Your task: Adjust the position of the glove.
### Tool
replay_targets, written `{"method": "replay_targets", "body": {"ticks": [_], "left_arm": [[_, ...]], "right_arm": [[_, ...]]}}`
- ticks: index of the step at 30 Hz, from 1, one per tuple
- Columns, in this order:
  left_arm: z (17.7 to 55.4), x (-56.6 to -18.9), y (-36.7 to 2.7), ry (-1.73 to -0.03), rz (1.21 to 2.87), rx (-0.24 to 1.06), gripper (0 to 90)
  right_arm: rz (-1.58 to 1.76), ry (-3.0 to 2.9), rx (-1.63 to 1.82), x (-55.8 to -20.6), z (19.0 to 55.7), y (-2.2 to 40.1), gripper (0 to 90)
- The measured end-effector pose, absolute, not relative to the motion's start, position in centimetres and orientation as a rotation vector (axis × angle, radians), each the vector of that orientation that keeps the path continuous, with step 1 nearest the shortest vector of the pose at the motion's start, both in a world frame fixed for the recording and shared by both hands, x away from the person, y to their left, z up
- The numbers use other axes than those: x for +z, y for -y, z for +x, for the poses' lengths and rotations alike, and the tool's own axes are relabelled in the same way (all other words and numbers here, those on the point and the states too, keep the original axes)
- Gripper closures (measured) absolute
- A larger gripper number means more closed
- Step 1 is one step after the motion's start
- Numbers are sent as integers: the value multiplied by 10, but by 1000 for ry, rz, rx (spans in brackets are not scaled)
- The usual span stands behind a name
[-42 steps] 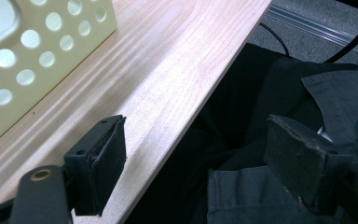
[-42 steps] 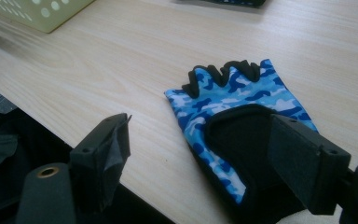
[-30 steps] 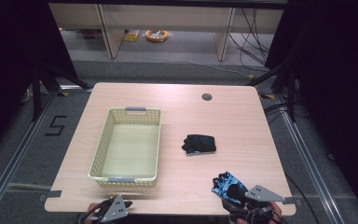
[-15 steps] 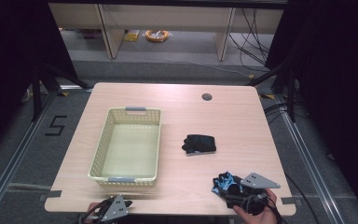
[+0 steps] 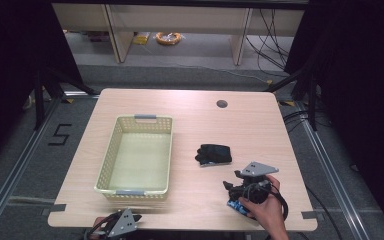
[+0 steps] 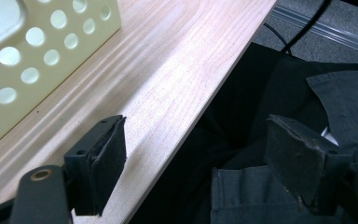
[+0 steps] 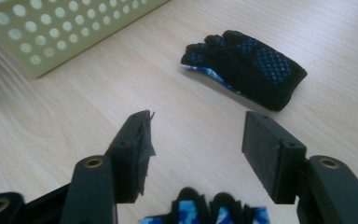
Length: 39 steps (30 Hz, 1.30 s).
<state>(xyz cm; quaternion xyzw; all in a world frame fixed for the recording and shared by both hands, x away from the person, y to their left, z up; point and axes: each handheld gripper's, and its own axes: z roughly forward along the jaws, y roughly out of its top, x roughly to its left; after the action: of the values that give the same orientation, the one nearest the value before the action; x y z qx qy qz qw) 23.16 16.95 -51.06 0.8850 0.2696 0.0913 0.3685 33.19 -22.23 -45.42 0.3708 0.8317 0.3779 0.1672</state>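
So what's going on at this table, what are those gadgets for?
A person works a hand-held gripper in each hand. The right hand-held gripper, jaws open, hovers over a blue-and-black glove at the near edge of the table. A second black glove lies beside an empty basket. The left hand-held gripper waits open at the table edge.

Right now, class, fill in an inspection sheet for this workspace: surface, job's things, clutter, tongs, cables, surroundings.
Surface: wooden table, round hole near far edge.
Job's things: empty yellow basket left of centre; black glove lying flat right of it; second blue-patterned glove beneath right tongs.
Clutter: nothing seen.
Tongs: left tongs open over near table edge; right tongs open, above the near glove.
Cables: black cable trailing from right tongs.
Surroundings: shelving, floor marking.
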Motion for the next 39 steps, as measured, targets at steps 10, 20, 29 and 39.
{"method": "replay_targets", "body": {"ticks": [10,20,29,39], "left_arm": [[231,-510,-170,-691,2270,222,206],[231,-510,-170,-690,2271,219,206],[231,-511,-170,-691,2271,217,207],[230,-511,-170,-696,2269,223,209]], "right_arm": [[989,-2413,1020,-437,378,214,504],[977,-2484,940,-453,425,196,505],[954,-2580,844,-472,450,186,511],[927,-2632,778,-494,463,186,625]]}}
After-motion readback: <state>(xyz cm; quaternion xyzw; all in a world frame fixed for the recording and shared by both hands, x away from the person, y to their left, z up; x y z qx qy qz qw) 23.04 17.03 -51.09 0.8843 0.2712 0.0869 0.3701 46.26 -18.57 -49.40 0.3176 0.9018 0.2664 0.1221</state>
